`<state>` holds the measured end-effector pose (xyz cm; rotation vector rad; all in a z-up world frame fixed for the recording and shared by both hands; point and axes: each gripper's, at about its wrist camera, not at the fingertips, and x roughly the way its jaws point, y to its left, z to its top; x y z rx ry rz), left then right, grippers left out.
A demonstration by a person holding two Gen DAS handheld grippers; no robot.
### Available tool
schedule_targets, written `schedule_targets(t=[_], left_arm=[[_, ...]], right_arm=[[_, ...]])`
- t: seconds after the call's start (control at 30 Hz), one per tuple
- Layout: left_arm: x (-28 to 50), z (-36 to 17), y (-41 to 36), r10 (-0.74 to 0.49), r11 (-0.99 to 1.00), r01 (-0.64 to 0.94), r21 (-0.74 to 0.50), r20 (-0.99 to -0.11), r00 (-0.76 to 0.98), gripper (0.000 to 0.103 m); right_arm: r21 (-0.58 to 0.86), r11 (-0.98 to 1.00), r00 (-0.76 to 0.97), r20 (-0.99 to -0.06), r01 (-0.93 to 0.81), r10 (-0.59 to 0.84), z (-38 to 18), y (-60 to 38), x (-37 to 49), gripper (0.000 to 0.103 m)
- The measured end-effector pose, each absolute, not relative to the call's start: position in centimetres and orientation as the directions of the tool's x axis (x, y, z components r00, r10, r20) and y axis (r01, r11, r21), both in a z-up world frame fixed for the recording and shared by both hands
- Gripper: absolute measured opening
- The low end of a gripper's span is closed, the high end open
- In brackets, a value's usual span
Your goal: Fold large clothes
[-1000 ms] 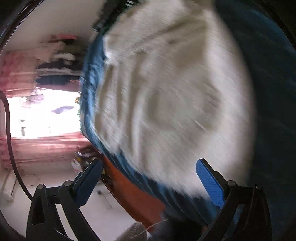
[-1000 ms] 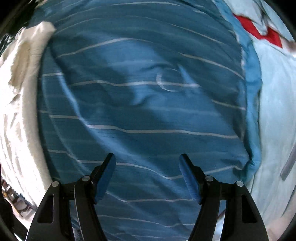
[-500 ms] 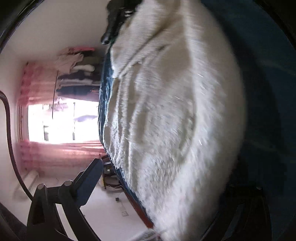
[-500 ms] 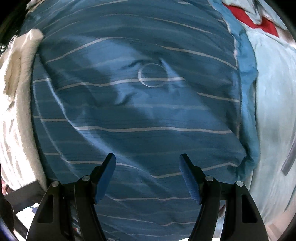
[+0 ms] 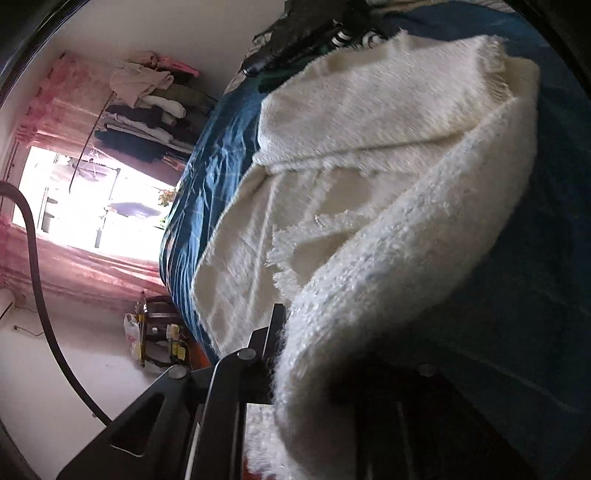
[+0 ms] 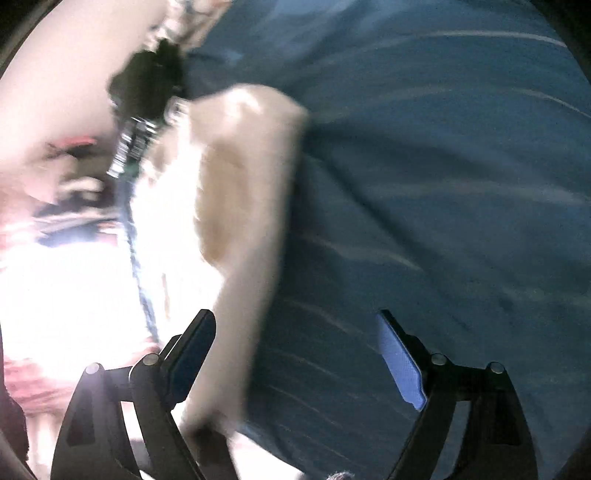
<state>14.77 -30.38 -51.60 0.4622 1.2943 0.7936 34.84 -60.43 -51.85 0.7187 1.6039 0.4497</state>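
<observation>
A bedroom in a home. A bed (image 5: 207,173) with a blue striped sheet (image 6: 443,184) fills the right of both views. At the left of the left wrist view, a bright window (image 5: 85,199) sits between pink curtains (image 5: 70,266). Above it, at upper left, folded clothes (image 5: 147,107) are piled up against a white wall (image 5: 177,33). At lower left, a small stand (image 5: 159,332) with bottles and bags sits beside the bed on a pale floor (image 5: 74,369).
</observation>
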Motion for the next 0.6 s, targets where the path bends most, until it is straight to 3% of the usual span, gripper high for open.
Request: schedule_targets(t=[0.2,0.23,0.27,0.3,0.6], left_arm=[[14.8,-50.9,-28.9,0.701,0.707,-0.240,0.666,-0.705,0.108,0.015],[14.7,-50.6,-28.7,0.687,0.720,-0.235,0.653,-0.717,0.114,0.015],[14.7,-50.4,-28.0,0.670,0.737,-0.229,0.636,-0.733,0.118,0.015],[14.6,-50.0,-27.1,0.643,0.760,-0.227,0.609,-0.756,0.125,0.015],[12.5,-44.8,-16.0,0.336,0.932,-0.195,0.306,-0.930,0.150,0.017]], right_arm=[[0.728,0.612,-0.074,-0.623,0.309,0.778,-56.4,-54.5,39.5,0.087],[0.727,0.600,-0.071,-0.616,0.335,0.785,-57.2,-53.7,39.8,0.079],[0.723,0.600,-0.053,-0.622,0.343,0.781,-56.9,-52.8,40.4,0.049],[0.683,0.642,-0.042,-0.673,0.348,0.739,-56.4,-52.2,40.5,0.032],[0.602,0.761,0.071,-0.793,0.244,0.605,-44.4,-42.3,39.6,0.026]])
